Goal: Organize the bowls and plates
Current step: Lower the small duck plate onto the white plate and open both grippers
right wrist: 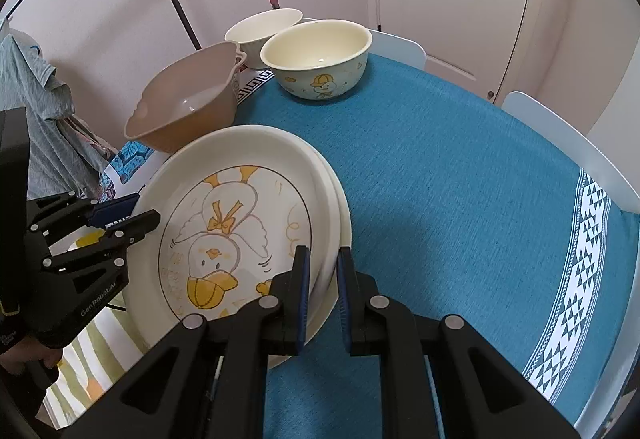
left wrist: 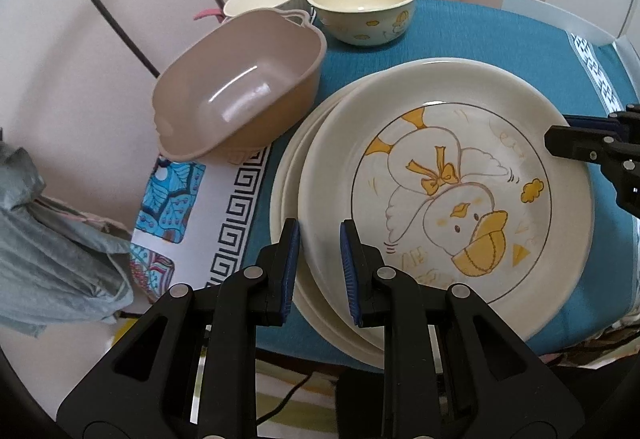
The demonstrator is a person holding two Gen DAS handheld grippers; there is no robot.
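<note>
Teal tablecloth [right wrist: 440, 167] carries stacked cream duck-print ceramic plates [left wrist: 440, 179]; left gripper [left wrist: 320, 247] and right gripper [right wrist: 322, 275] appear clamped on opposite rims, near-closed.

Three bowls [right wrist: 316, 57] (one tan plastic), two stacked plates [right wrist: 240, 199], two hand-held grippers [right wrist: 322, 279].

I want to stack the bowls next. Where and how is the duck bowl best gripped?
Probably grip the duck bowl by its rim, one finger inside and one outside, coming from above on the side toward the open blue tablecloth. It stands upright and empty, too wide to span. The white bowl sits close behind it and the tan tub crowds the other side.
</note>
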